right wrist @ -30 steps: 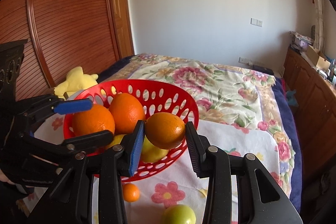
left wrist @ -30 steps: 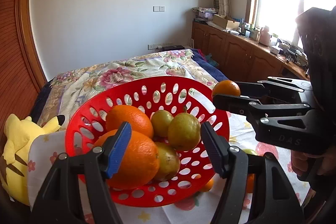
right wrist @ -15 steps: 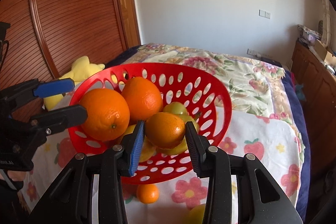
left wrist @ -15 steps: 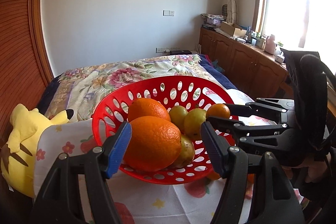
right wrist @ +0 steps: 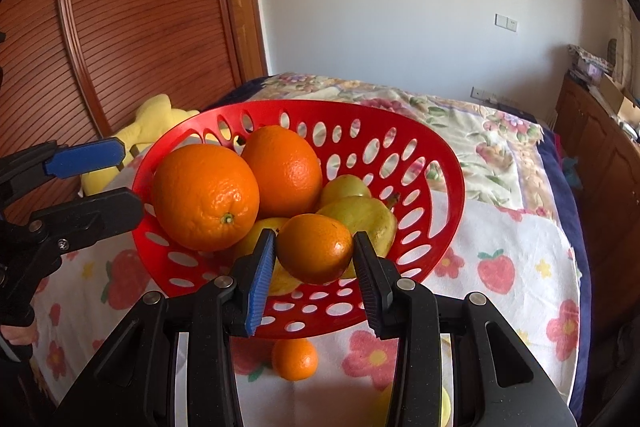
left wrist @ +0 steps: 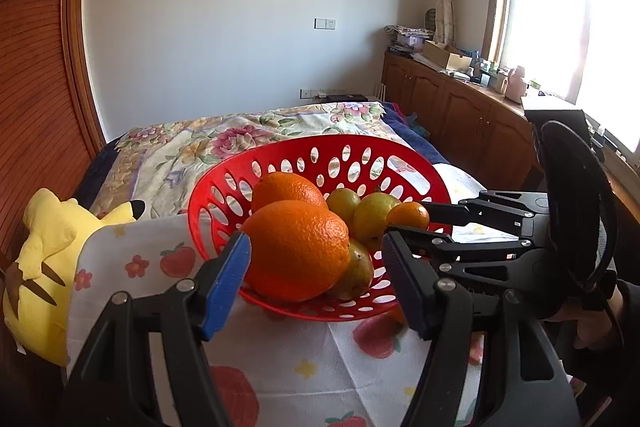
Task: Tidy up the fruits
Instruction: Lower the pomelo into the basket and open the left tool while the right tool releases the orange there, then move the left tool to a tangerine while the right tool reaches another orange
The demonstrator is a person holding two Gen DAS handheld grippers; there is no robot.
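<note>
A red perforated basket (left wrist: pixel 404 157) (right wrist: pixel 444 163) holds two big oranges (left wrist: pixel 298 249) (right wrist: pixel 206 197) and several yellow-green fruits (left wrist: pixel 374 215) (right wrist: pixel 360 213). My right gripper (right wrist: pixel 314 255) is shut on a small orange (right wrist: pixel 315 248) just over the basket's near rim; it also shows in the left wrist view (left wrist: pixel 408 217). My left gripper (left wrist: pixel 316 271) is open and empty, its jaws either side of the nearest big orange, in front of the basket.
A small orange (right wrist: pixel 295 359) lies on the flowered cloth (right wrist: pixel 516 263) below the basket, beside a yellow-green fruit (right wrist: pixel 444 407). A yellow plush toy (left wrist: pixel 36 267) sits at the left. A floral bed (left wrist: pixel 208 143) lies behind; wooden cabinets (left wrist: pixel 460 107) line the right.
My right gripper has carried the small orange from beside the basket to over its near rim. My left gripper has drawn back and lowered; the basket now looks farther off.
</note>
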